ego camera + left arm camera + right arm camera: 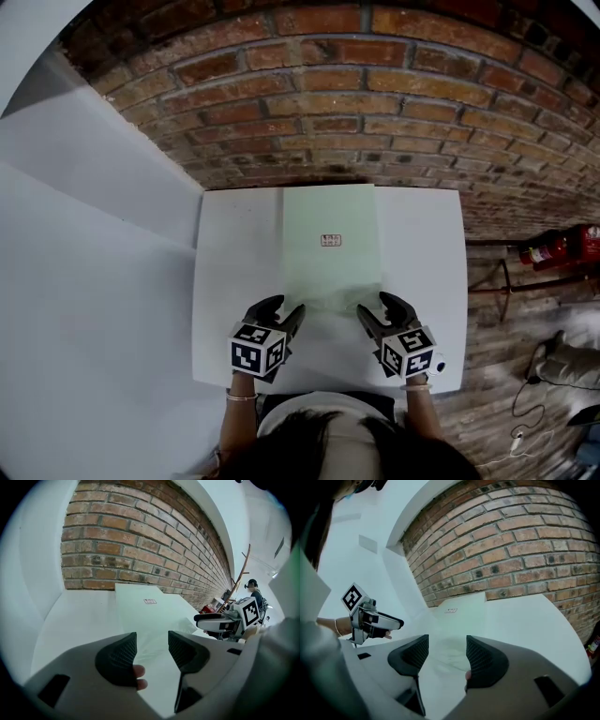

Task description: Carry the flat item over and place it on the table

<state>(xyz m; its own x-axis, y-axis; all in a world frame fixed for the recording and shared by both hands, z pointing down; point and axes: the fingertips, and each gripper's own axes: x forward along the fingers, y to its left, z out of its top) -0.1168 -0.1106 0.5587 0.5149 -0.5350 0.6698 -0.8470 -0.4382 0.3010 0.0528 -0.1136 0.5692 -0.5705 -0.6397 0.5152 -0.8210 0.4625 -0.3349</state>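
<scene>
Flat item [330, 248]: laid on the table [234, 281], long axis run toward its far edge.
Left gripper [288, 306]: jaws parted, nothing clasped.
Right gripper [373, 305]: likewise (item just ahead, both equally near).

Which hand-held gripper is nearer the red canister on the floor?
Right. The right hand-held gripper is by the sheet, toward the red canister; the left hand-held gripper is across the sheet.
</scene>
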